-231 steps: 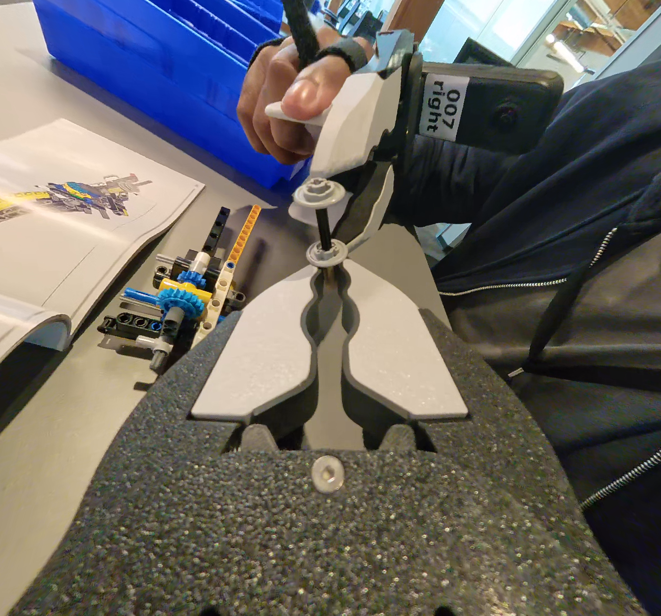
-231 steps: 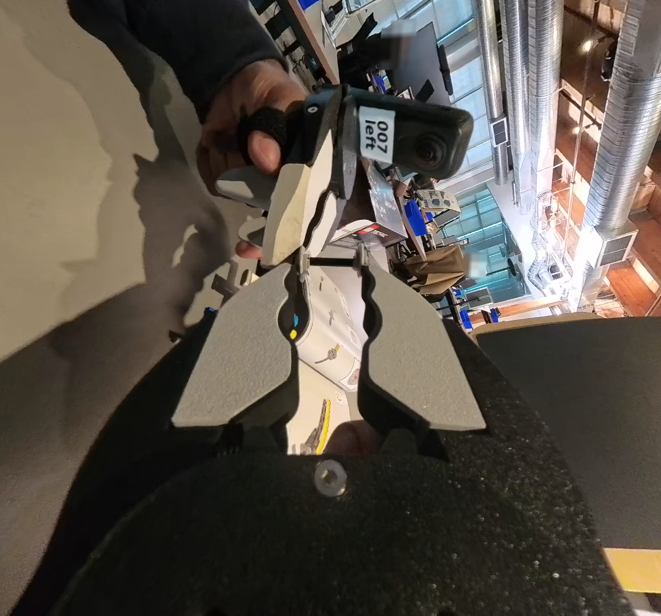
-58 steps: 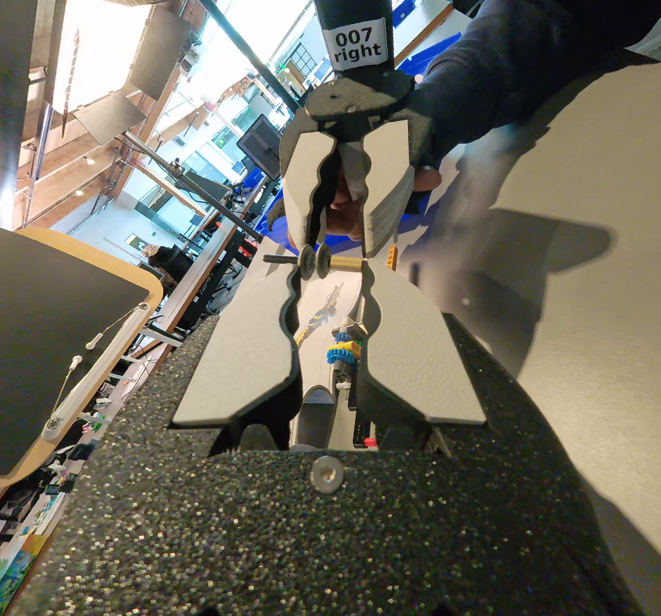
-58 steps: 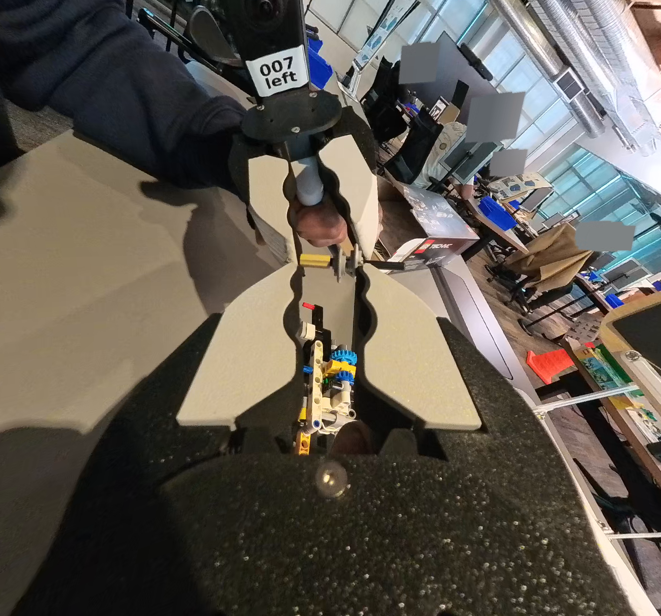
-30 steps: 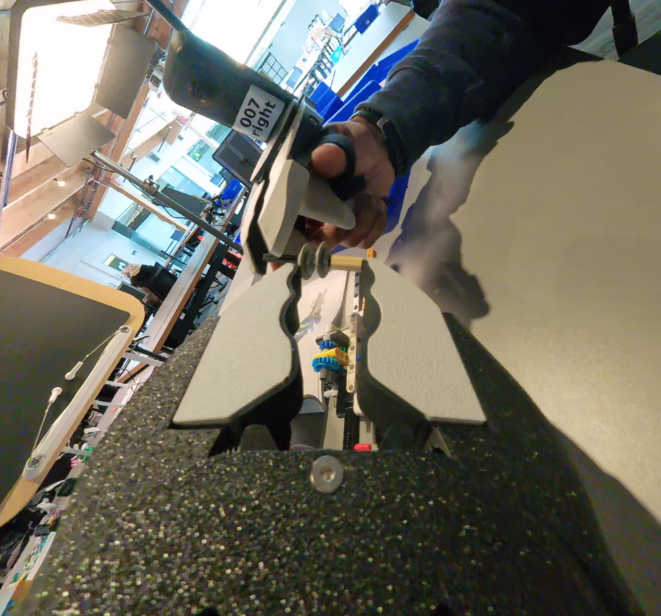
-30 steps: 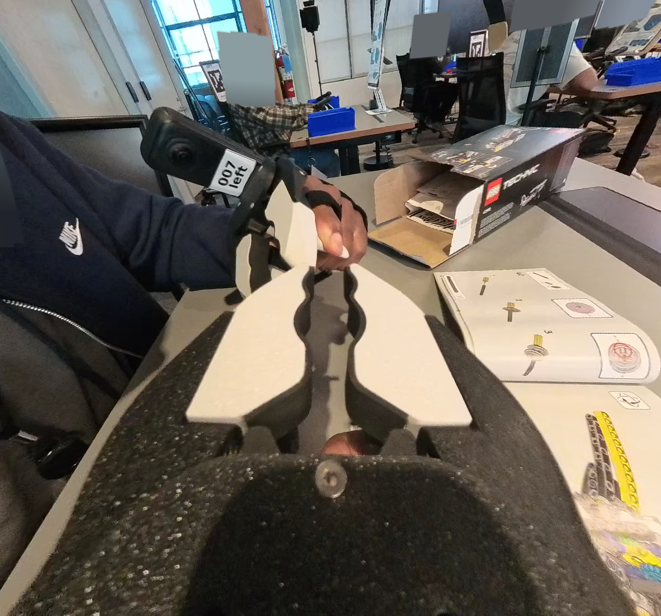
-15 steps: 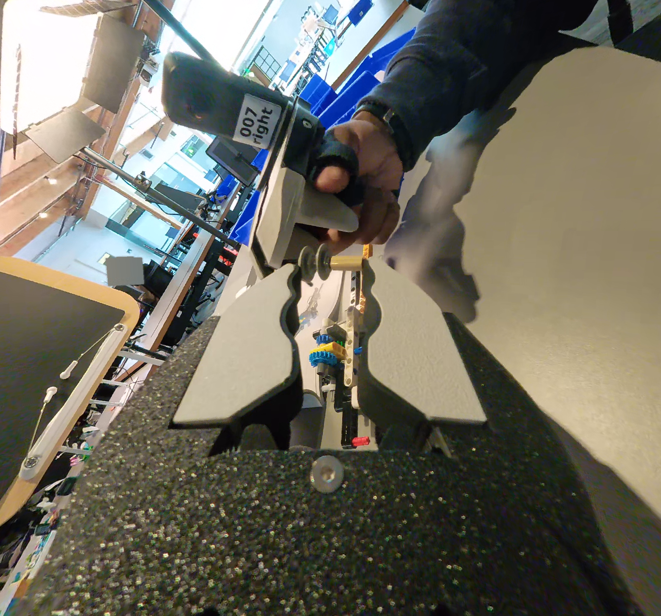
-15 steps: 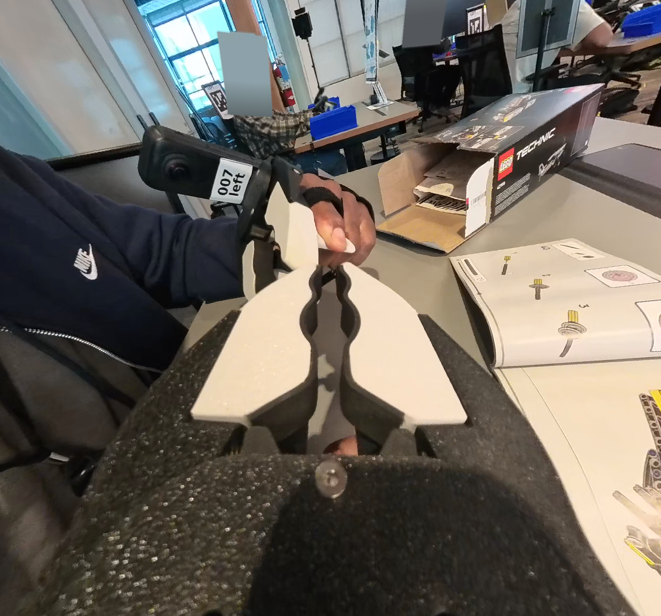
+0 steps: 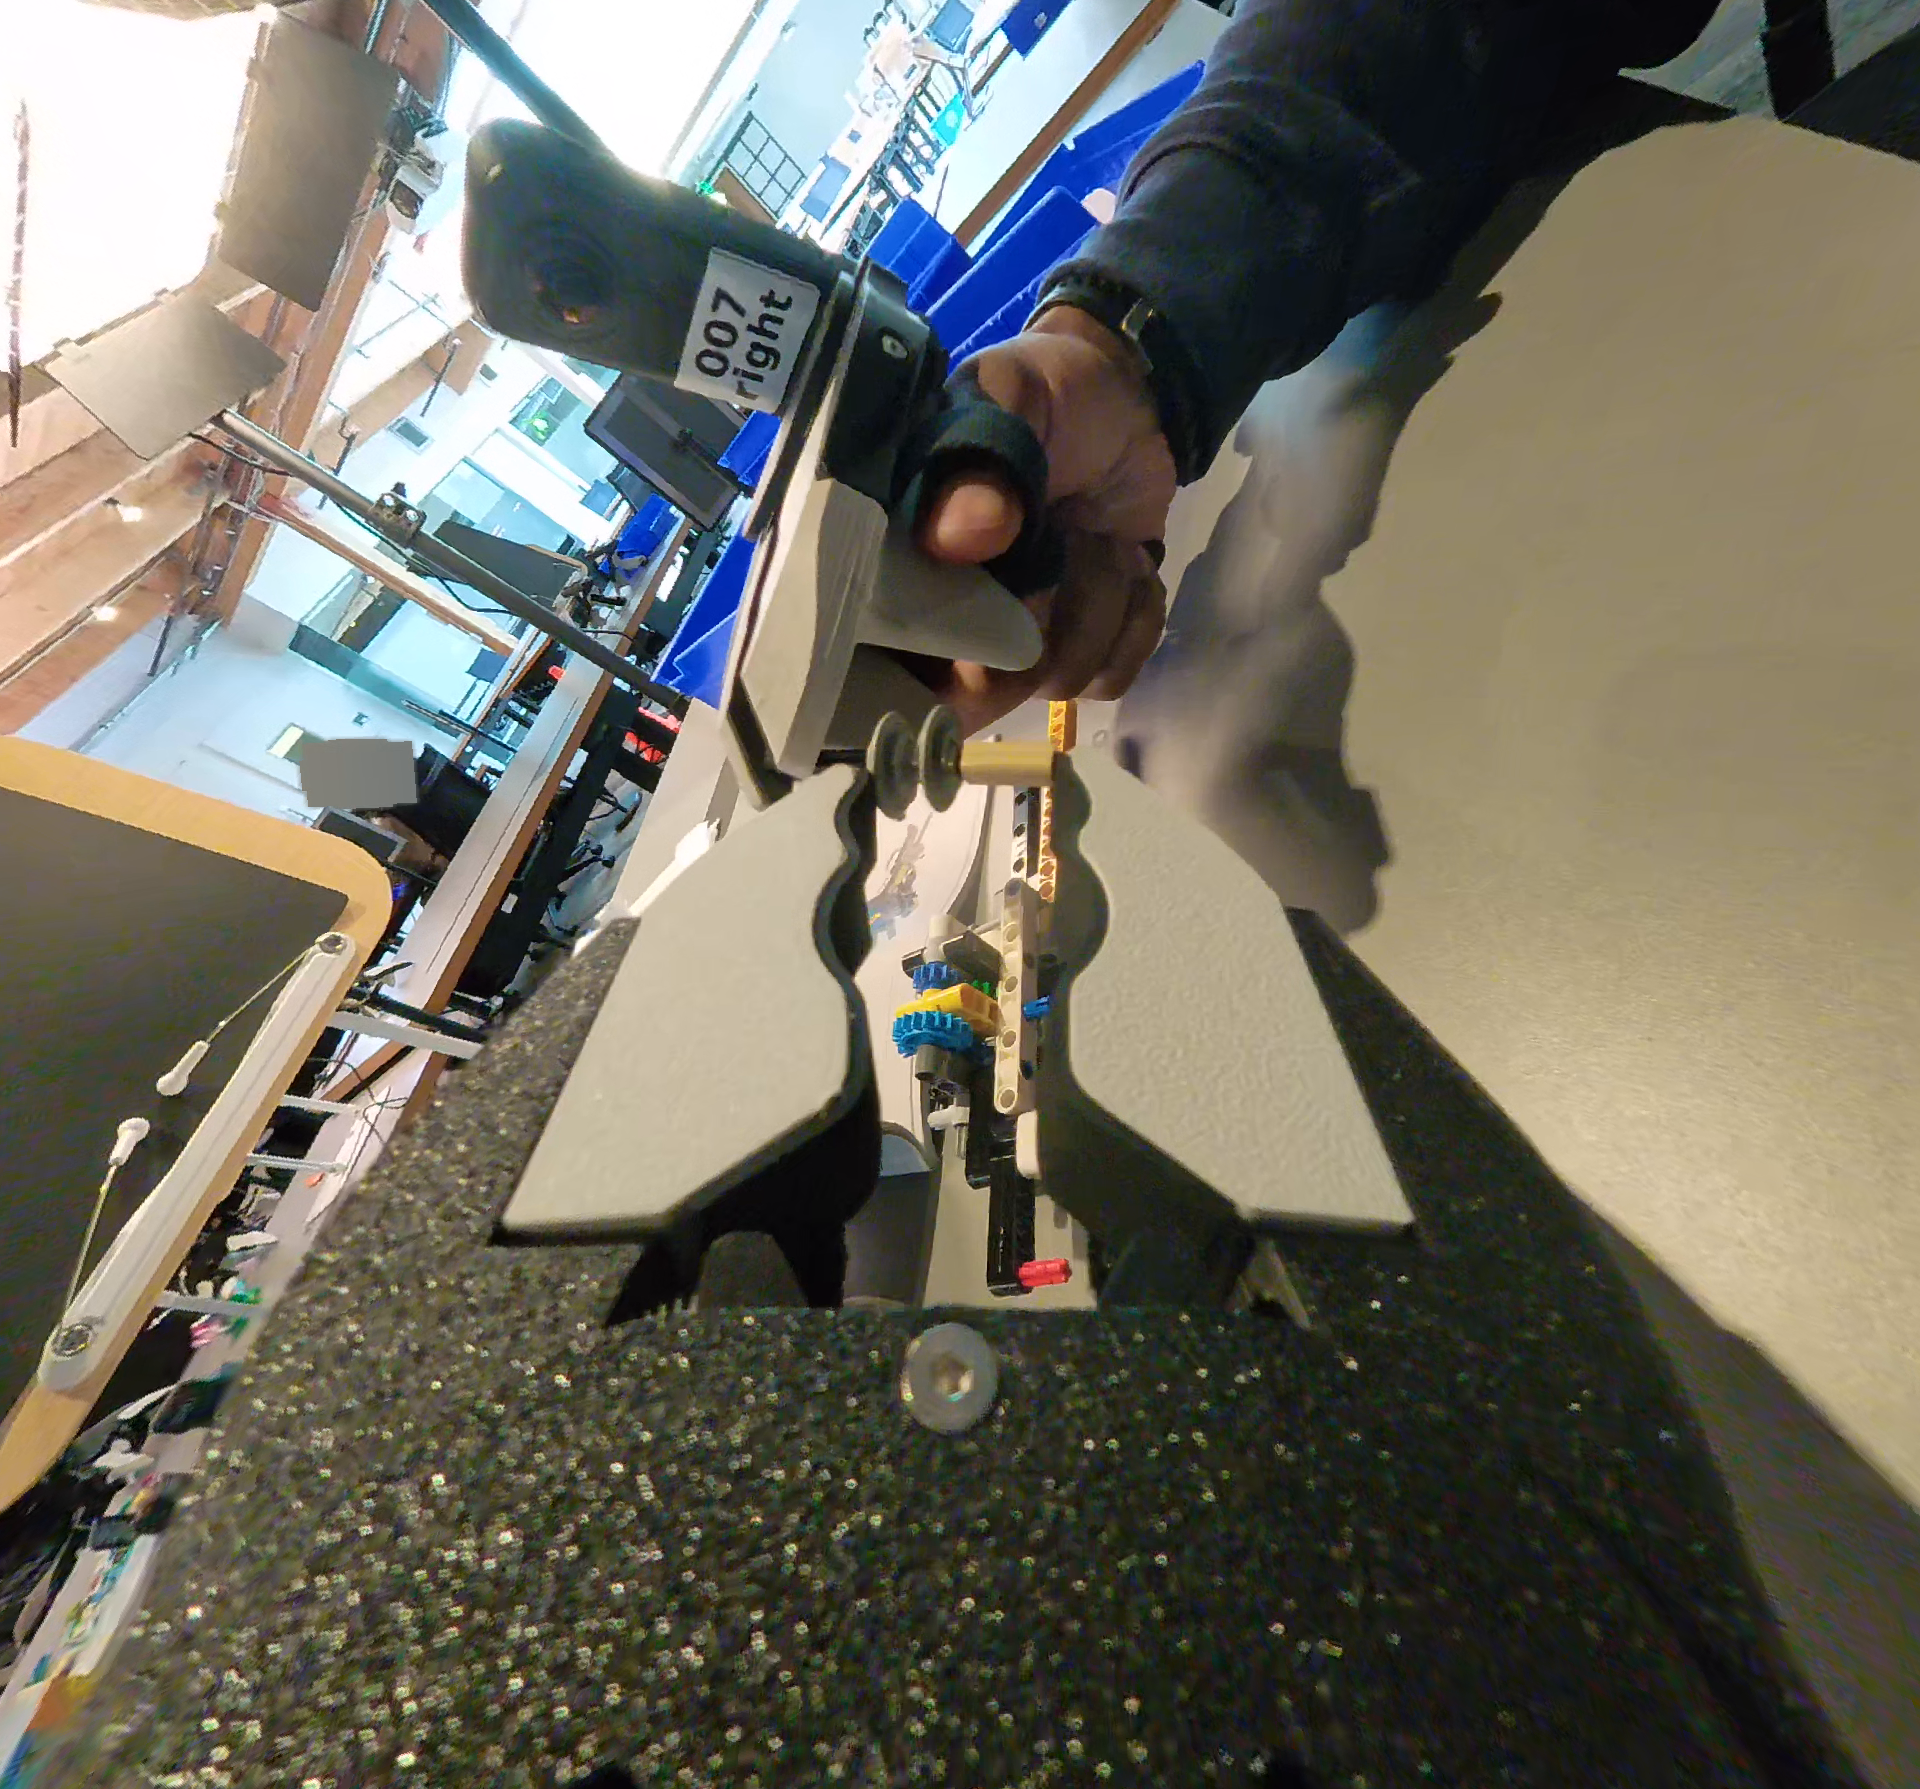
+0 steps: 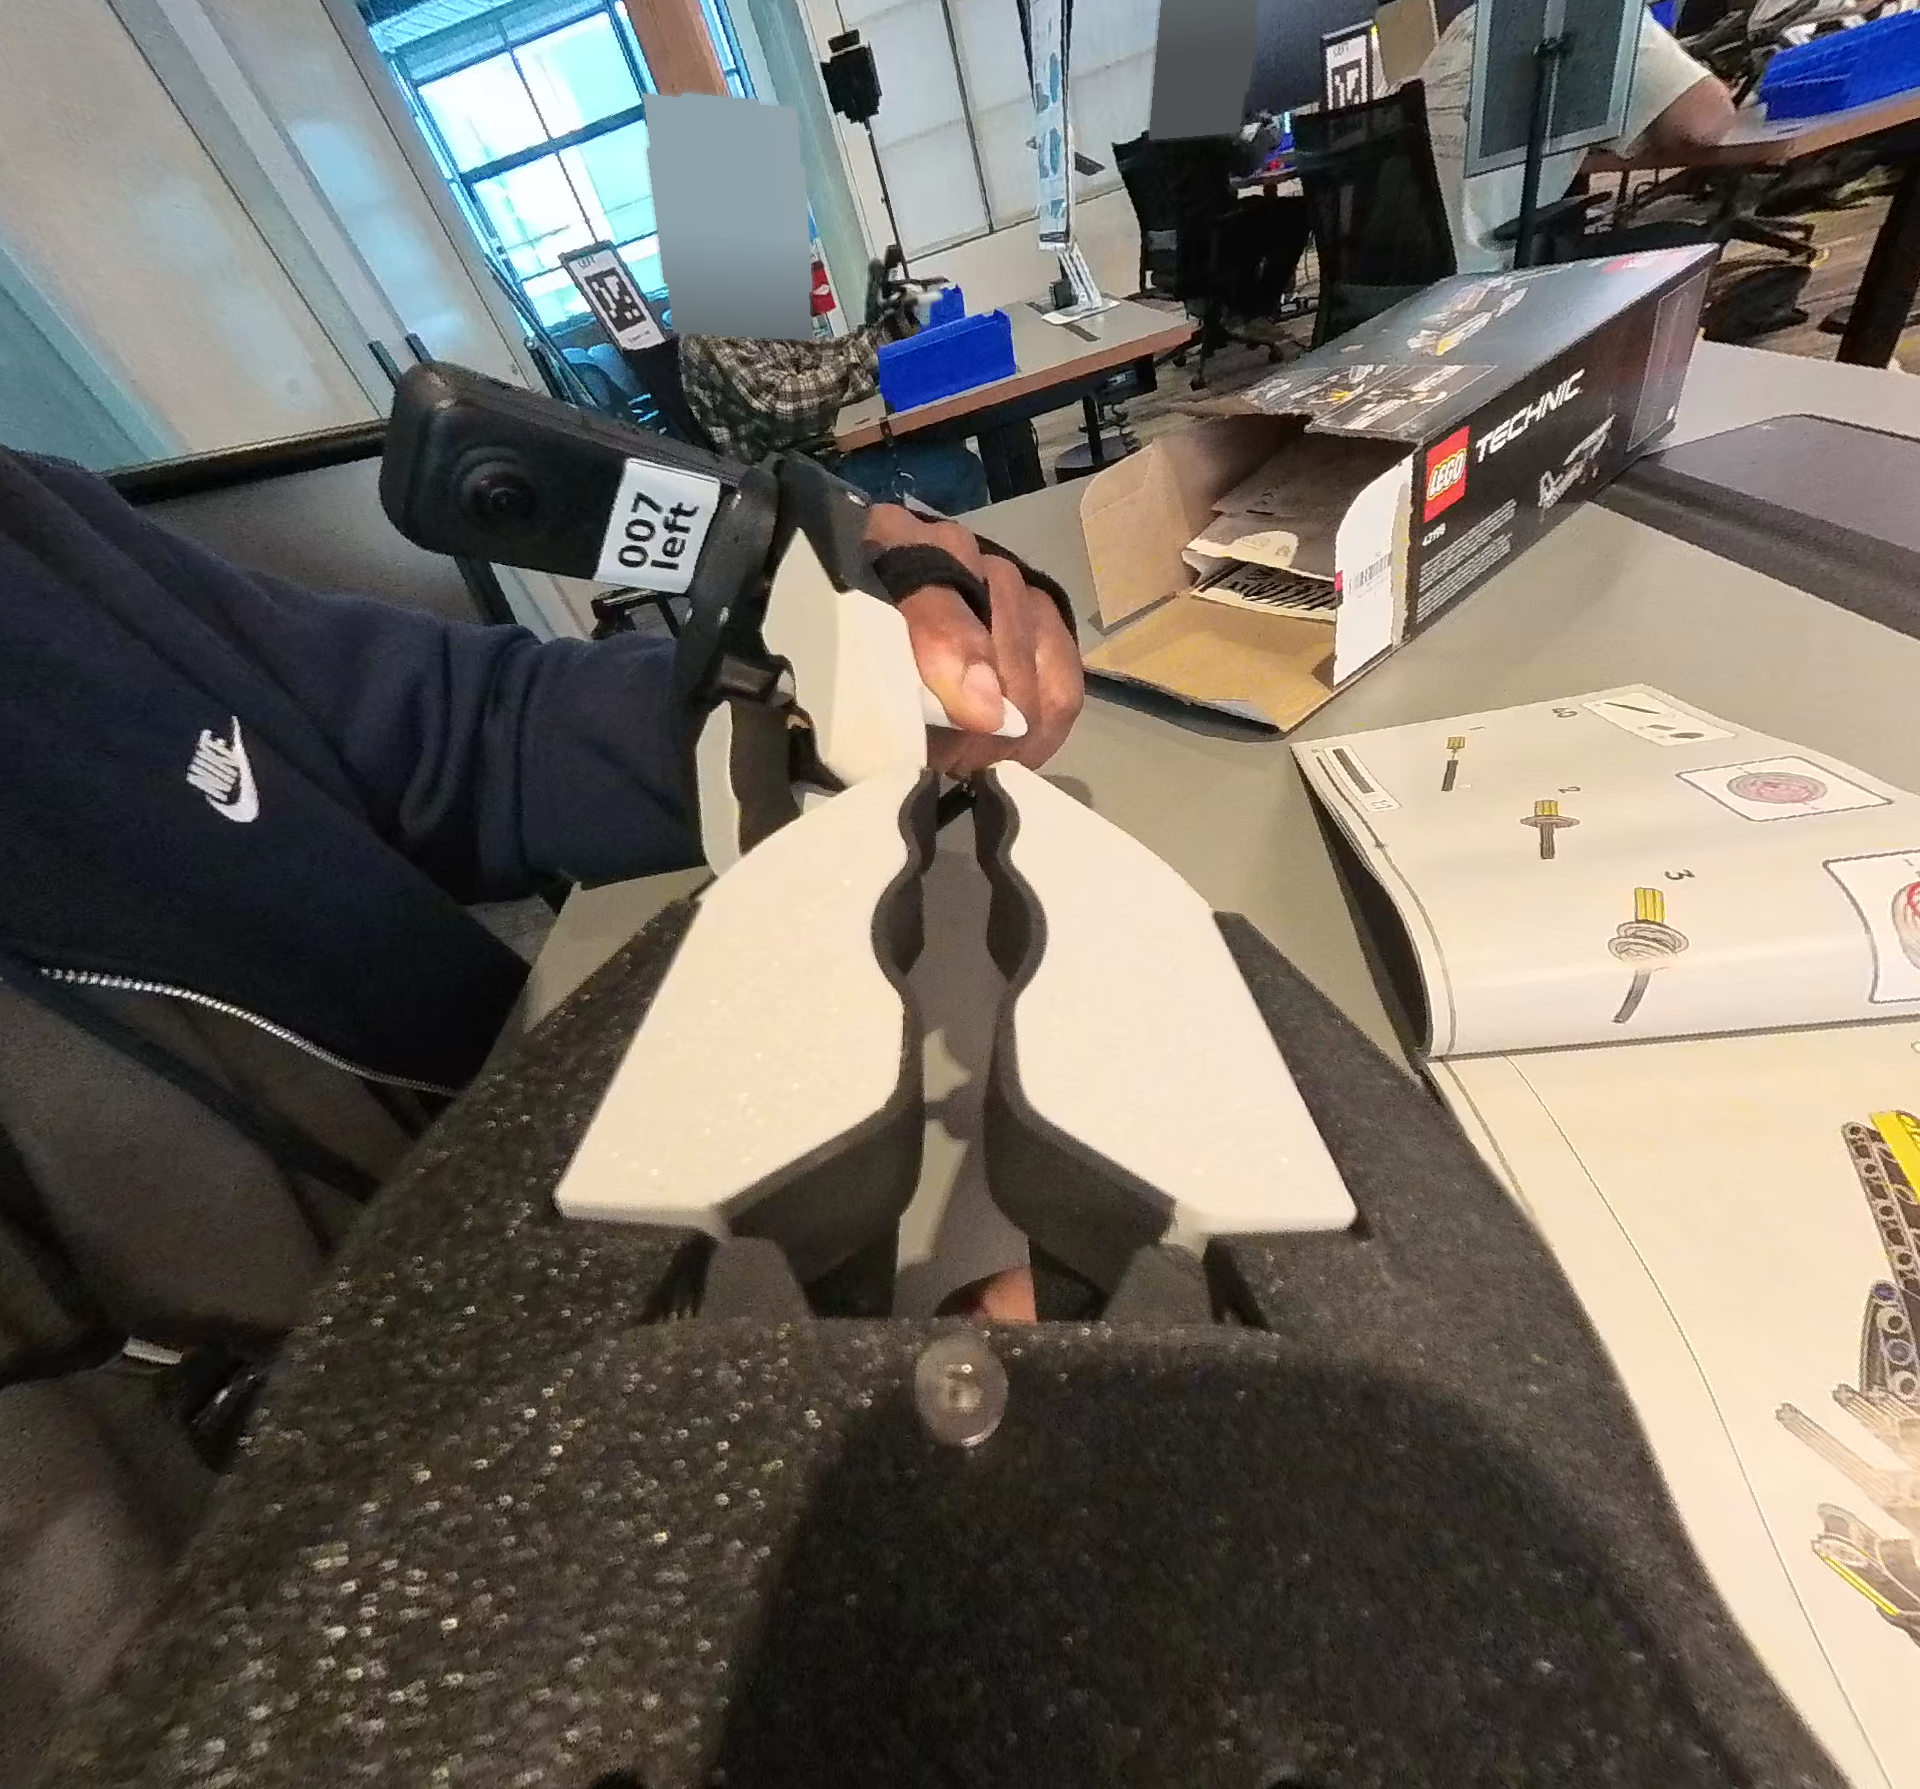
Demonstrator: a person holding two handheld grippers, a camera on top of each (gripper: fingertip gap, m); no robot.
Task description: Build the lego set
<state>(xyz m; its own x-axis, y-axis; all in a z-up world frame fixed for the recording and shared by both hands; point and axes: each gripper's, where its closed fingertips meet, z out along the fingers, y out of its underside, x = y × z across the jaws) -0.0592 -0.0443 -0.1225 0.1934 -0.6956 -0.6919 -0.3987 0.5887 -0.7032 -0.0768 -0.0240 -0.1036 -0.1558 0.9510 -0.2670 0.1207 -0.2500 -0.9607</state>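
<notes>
My left gripper (image 9: 961, 778) holds a short axle assembly across its tips: two grey discs (image 9: 920, 757) and a tan sleeve (image 9: 1008, 760) on a black axle. It is raised above the grey table (image 9: 1610, 700). My right gripper (image 10: 958, 783) is nearly closed on the axle's thin black end. It also shows in the left wrist view (image 9: 800, 752), coming in from the left. The partly built model (image 9: 966, 1012), with blue gears, a yellow part and white and orange beams, lies on the table below, seen between my left fingers.
An open instruction booklet (image 10: 1610, 866) lies on the table to the right. An opened black cardboard set box (image 10: 1455, 513) sits behind it. Blue bins (image 9: 1039, 233) stand at the table's far side. The person's dark sleeves reach in from both sides.
The right gripper let go of the assembly, swung round to its side and closed on the axle's black end. The left gripper kept holding the assembly almost still.
</notes>
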